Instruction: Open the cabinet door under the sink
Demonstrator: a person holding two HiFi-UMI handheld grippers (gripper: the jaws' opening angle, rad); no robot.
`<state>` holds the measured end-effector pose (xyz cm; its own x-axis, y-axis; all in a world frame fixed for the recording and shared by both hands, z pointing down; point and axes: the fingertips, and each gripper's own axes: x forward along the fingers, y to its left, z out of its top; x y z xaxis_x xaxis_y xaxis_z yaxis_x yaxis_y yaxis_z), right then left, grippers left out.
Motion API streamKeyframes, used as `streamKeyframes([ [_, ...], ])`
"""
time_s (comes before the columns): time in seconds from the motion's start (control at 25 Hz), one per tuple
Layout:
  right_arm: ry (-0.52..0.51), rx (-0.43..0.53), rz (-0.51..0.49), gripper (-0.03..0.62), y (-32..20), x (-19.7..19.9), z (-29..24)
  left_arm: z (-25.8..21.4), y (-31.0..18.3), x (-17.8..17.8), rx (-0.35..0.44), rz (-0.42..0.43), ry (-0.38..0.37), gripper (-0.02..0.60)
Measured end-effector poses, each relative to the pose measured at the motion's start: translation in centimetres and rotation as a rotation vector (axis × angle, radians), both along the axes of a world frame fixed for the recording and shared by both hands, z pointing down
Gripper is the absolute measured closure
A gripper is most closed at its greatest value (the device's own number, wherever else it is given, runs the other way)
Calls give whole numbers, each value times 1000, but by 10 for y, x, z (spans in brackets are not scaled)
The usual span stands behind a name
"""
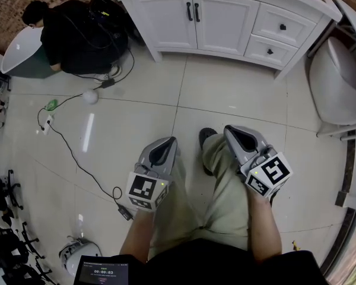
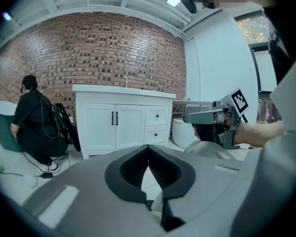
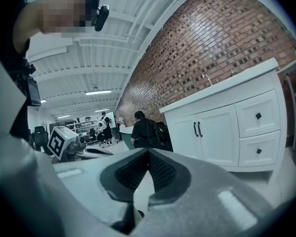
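Left gripper (image 1: 166, 144) and right gripper (image 1: 238, 134), both with jaws clenched together on nothing, hover above the person's legs (image 1: 225, 195). Well ahead of their fingers, across the tiled floor (image 1: 225, 94), the white cabinet doors (image 1: 224, 24) stand closed.

Head view from above, steeply down; both gripper views low, near-level, forward; white cabinet (image 1: 219, 19) common to all, far off
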<state>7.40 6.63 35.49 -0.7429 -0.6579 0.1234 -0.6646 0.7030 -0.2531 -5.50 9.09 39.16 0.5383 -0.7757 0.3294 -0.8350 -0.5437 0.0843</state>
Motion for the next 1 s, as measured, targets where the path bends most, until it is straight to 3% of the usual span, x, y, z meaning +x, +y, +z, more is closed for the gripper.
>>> streamKeyframes([
  [0.16,-38,-7,-18,603,-25,-11,-11,-3,-20,6,-30,14,5,563],
  [0.36,8,16,-54,603,-36,-26,-15,-14,-21,6,2,-2,-84,565],
  [0.56,42,12,-63,603,-42,-30,-13,-34,-19,-6,90,-35,-36,565],
  [1.0,82,13,-72,603,-51,-36,-11,2,-41,19,124,48,-21,565],
])
